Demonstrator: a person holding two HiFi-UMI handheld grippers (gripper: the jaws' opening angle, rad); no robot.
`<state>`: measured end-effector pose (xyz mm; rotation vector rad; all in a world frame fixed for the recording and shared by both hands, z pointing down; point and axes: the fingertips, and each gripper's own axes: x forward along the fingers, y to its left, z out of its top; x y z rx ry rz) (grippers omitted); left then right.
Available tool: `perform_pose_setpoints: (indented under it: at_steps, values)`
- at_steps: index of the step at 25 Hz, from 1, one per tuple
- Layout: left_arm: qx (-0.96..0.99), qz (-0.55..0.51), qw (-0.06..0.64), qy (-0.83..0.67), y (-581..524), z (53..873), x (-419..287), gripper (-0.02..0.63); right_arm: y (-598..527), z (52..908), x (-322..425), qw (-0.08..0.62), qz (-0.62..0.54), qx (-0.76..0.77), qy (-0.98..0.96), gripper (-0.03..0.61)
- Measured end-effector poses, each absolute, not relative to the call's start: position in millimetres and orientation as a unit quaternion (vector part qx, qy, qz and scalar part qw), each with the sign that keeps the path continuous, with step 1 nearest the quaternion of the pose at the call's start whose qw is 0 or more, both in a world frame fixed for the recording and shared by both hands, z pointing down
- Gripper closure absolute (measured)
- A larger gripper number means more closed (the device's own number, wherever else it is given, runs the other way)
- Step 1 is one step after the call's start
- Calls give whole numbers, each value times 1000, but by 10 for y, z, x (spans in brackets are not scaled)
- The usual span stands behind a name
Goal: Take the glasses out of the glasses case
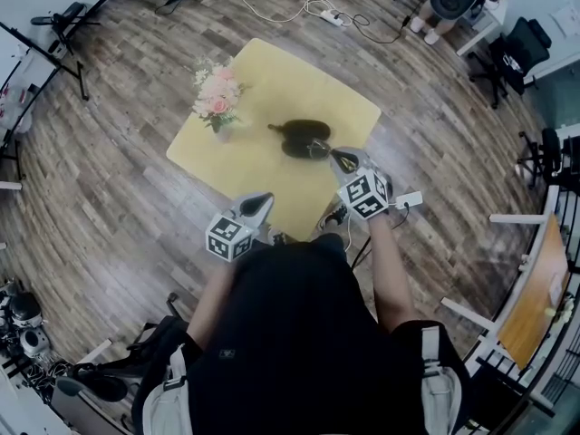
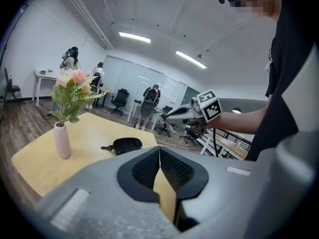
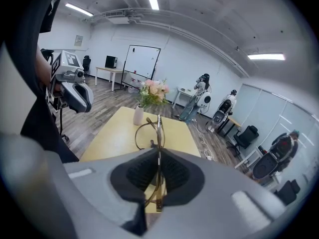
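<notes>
The black glasses case (image 1: 304, 137) lies open near the middle of the yellow table (image 1: 263, 84); the left gripper view shows it as a dark oval (image 2: 127, 145). My right gripper (image 1: 343, 162) hovers just right of the case and is shut on the thin gold-framed glasses (image 3: 149, 131), which stick out upright past its jaws (image 3: 159, 153). My left gripper (image 1: 261, 204) hangs over the table's front edge, close to my body. Its jaws (image 2: 159, 159) are shut with nothing between them.
A white vase of pink flowers (image 1: 217, 99) stands at the table's left side. Cables and a power strip (image 1: 331, 16) lie on the wood floor behind. Office chairs (image 1: 521, 48) and a wooden desk (image 1: 536, 299) are at the right; people stand far off.
</notes>
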<state>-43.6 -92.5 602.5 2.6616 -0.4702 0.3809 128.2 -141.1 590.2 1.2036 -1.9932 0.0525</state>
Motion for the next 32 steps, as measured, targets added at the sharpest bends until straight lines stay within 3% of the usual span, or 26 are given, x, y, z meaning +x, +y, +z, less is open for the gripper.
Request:
perform_pose_setpoints:
  at_steps: [32]
  values:
    - [955, 138, 202, -169, -916, 6013, -392, 601, -1376, 5907, 1299, 393, 21, 470, -790, 560]
